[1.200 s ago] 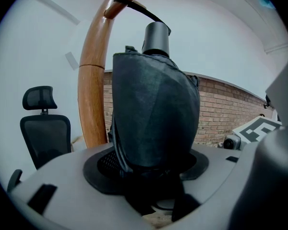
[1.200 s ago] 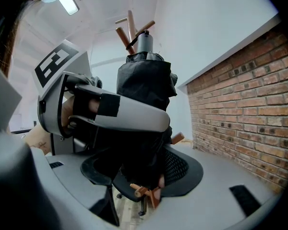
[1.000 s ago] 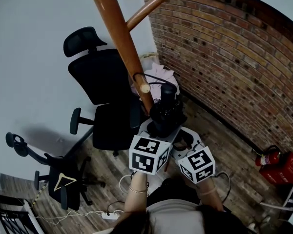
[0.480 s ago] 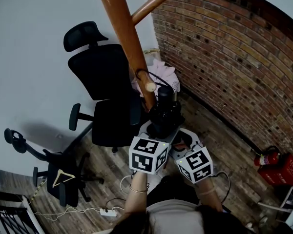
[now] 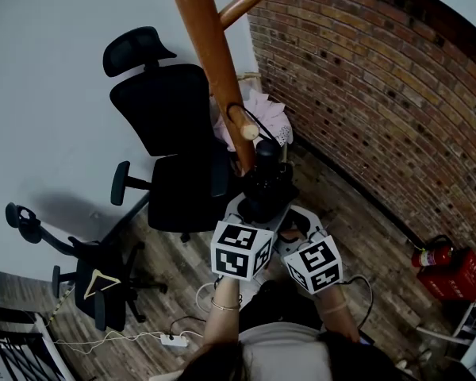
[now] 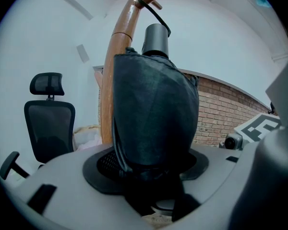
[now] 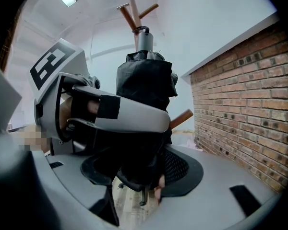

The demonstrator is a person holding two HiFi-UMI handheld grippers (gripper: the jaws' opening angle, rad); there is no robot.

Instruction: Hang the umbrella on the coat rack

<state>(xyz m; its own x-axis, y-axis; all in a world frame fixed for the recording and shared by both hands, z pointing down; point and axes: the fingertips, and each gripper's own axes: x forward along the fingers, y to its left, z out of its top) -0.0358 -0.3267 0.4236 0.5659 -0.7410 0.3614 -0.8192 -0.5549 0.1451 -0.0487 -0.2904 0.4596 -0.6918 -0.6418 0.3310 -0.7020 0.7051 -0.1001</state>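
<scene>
From the head view, we hold the folded umbrella [image 5: 268, 182] upright beneath the coat rack [image 5: 210, 46], its strap [image 5: 254, 119] looped over a peg [image 5: 244, 127]. In the left gripper view, our left gripper [image 6: 149, 169] clamps the umbrella's soft, light fabric body. In the right gripper view, our right gripper [image 7: 139, 169] grips it likewise. It should squash and slip, so mid-body looks the best hold.

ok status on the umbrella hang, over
Left gripper, right gripper both shut on umbrella. Strap looped over coat rack peg. Not yet released. Nothing blocking.
</scene>
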